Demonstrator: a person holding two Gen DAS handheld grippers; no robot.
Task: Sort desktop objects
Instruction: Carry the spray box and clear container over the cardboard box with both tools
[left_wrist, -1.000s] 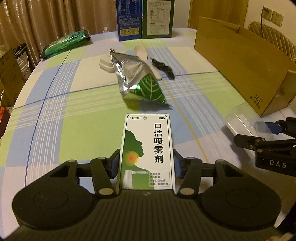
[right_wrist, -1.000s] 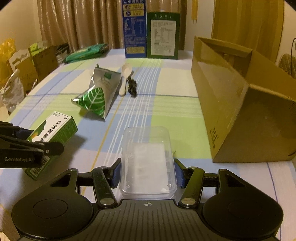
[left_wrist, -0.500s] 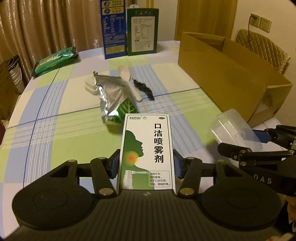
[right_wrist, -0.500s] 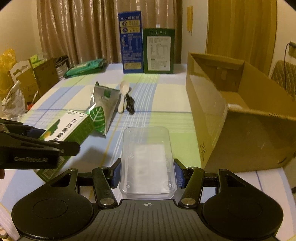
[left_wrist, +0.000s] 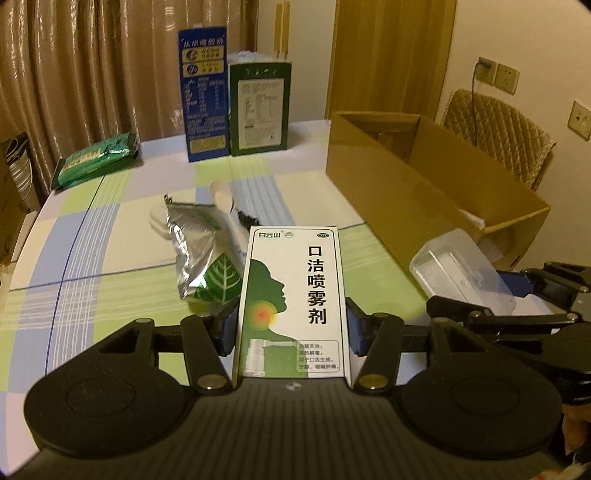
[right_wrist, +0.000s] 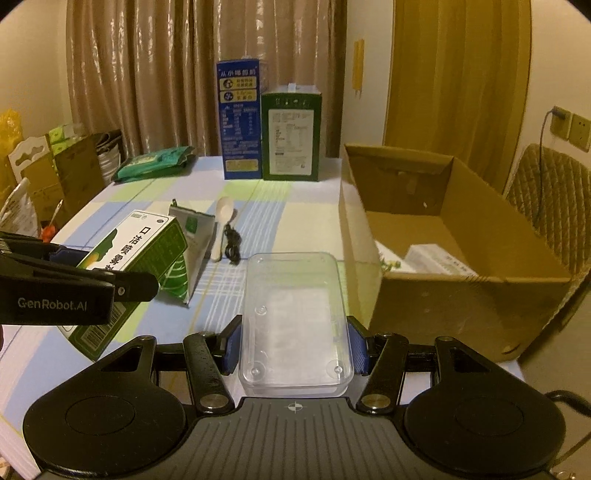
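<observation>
My left gripper (left_wrist: 291, 332) is shut on a white-and-green spray medicine box (left_wrist: 293, 299) and holds it above the table; the box also shows in the right wrist view (right_wrist: 136, 254). My right gripper (right_wrist: 295, 349) is shut on a clear plastic container (right_wrist: 295, 317), held above the table's front edge; it shows in the left wrist view (left_wrist: 461, 273) too. An open cardboard box (right_wrist: 443, 251) stands at the right with papers inside. A silver-green foil pouch (left_wrist: 201, 251), a white spoon (right_wrist: 221, 221) and a black cable (right_wrist: 232, 245) lie mid-table.
A blue carton (right_wrist: 240, 118) and a green carton (right_wrist: 291, 134) stand at the far edge. A green packet (right_wrist: 155, 166) lies at the far left. A chair (right_wrist: 554, 199) is behind the cardboard box. Bags (right_wrist: 40, 177) stand left of the table.
Both grippers have risen with their objects and tilted up, so more of the room shows. The cardboard box's inside has come into view in the right wrist view.
</observation>
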